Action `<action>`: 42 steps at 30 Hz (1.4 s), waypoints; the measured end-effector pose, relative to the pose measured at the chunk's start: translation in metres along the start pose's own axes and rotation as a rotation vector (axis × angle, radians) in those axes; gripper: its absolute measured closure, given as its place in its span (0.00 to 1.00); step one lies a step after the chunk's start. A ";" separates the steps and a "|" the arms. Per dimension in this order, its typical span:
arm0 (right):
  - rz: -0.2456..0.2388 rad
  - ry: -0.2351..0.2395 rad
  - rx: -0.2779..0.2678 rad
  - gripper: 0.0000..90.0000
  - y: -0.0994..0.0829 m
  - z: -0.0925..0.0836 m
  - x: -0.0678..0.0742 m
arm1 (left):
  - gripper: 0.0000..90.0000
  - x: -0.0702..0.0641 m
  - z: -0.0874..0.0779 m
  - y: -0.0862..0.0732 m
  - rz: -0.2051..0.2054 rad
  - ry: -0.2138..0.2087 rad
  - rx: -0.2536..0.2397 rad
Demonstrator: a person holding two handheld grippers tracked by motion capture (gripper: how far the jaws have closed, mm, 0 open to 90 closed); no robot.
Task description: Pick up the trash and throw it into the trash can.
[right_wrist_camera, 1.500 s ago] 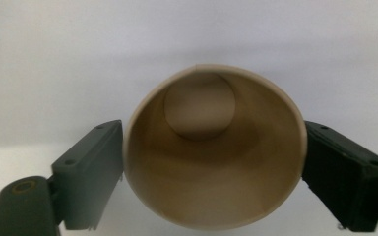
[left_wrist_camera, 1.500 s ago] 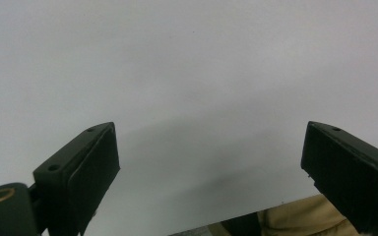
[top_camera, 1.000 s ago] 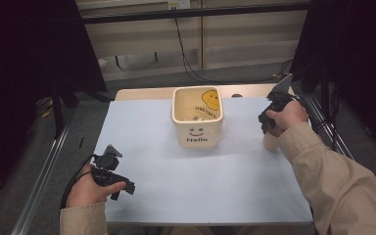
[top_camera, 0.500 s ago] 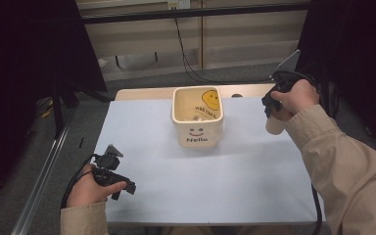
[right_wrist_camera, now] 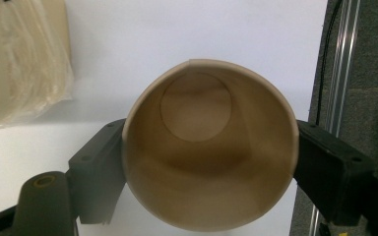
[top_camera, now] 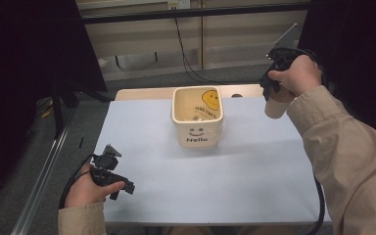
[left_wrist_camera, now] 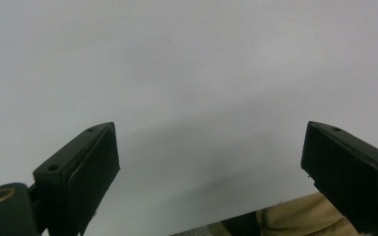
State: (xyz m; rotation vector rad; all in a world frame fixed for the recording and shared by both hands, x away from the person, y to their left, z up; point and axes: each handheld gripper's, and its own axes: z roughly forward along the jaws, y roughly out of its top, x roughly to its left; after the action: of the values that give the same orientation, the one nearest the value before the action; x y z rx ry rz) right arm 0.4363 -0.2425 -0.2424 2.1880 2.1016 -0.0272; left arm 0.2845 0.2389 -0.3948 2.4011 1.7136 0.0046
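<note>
**Paper cup lifted off desk, held at right of bin**

The plain tan paper cup sits between the jaws of the right tool, one jaw on each side of the wall, mouth toward the camera, inside empty. In the high view the cup hangs under the right hand, above the far right part of the light grey desk, apart from the cream square bin with a yellow smiley and "Hello" print. The bin is open-topped, with some clear wrap or bits inside, hard to tell what.

To do it well: keep the squeeze light, since thin paper walls will likely crush or go oval. Hold the cup level and clear the bin rim before lowering.

The left tool rests low at the near left desk edge, jaws spread wide, gripping nothing.
</note>
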 end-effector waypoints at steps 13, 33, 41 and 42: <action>-0.015 -0.001 -0.029 0.22 0.011 -0.041 0.010 | 0.08 0.000 -0.001 -0.001 0.001 -0.010 -0.005; -0.034 -0.004 -0.035 0.22 0.024 -0.066 0.018 | 0.08 0.001 0.000 0.001 0.009 0.000 0.002; -0.047 -0.007 -0.046 0.22 0.028 -0.083 0.036 | 0.08 0.001 -0.001 0.000 0.006 -0.006 -0.001; -0.053 -0.012 -0.049 0.22 0.029 -0.086 0.039 | 0.08 0.001 0.000 0.000 0.006 -0.004 -0.004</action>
State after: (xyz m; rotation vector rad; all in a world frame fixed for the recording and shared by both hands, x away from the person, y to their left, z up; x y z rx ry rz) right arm 0.4614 -0.1969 -0.1589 2.0992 2.1308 0.0069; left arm 0.2851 0.2395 -0.3946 2.4021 1.7025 0.0051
